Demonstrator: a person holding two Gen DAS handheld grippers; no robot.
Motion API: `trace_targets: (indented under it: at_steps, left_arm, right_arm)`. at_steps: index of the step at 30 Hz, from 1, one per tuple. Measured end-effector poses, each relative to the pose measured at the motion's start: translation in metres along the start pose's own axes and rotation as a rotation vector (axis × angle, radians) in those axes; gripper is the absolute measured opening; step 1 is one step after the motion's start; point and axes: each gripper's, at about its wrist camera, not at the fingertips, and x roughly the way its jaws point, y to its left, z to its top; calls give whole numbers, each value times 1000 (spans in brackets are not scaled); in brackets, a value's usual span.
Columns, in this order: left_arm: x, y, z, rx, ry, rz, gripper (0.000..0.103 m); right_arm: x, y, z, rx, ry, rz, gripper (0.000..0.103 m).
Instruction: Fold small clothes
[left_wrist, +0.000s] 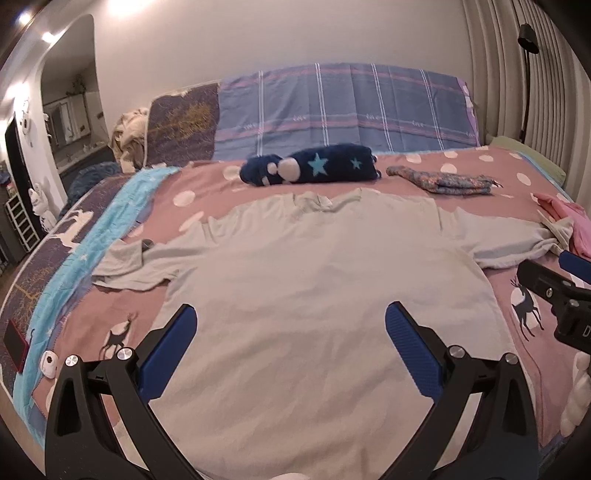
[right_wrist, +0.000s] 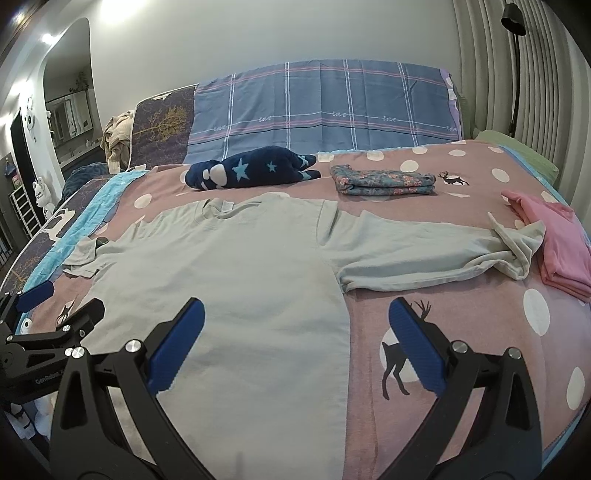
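Note:
A pale grey-green long-sleeved shirt (left_wrist: 303, 280) lies spread flat on the bed, collar away from me. Its right sleeve (right_wrist: 424, 251) stretches out toward a pink folded garment (right_wrist: 557, 240), with the cuff crumpled. The left sleeve (left_wrist: 125, 266) is bunched near the bed's left side. My left gripper (left_wrist: 290, 325) hovers open above the shirt's lower body. My right gripper (right_wrist: 295, 321) is open over the shirt's right side edge (right_wrist: 341, 332), one finger above the cloth and the other above the bedspread. Each gripper shows at the edge of the other's view.
A navy star-patterned folded garment (right_wrist: 251, 170) and a floral folded garment (right_wrist: 382, 179) lie near the plaid headboard cover (right_wrist: 325, 107). The pink dotted bedspread (right_wrist: 461, 332) covers the bed. A phone (left_wrist: 14, 347) and a small white device (left_wrist: 48, 363) sit at the left edge.

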Motion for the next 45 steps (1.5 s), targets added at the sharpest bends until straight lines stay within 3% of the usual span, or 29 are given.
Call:
trace_targets:
  at_steps: [10,27,32,45]
  left_arm:
    - [-5,20,-4,-44,-84,50,102]
    - [14,37,-12,-23,-1,-5,97]
    - [22,47,-12,-63,29,-2,97]
    - [33,62,-14,-87,42,-5,97]
  right_arm:
    - [5,22,4,-24,12,17,101]
    - [21,56,12,-68,29,45,101]
    - [26,62,14,-75,37,37,101]
    - [42,70,16,-88,60,19,101]
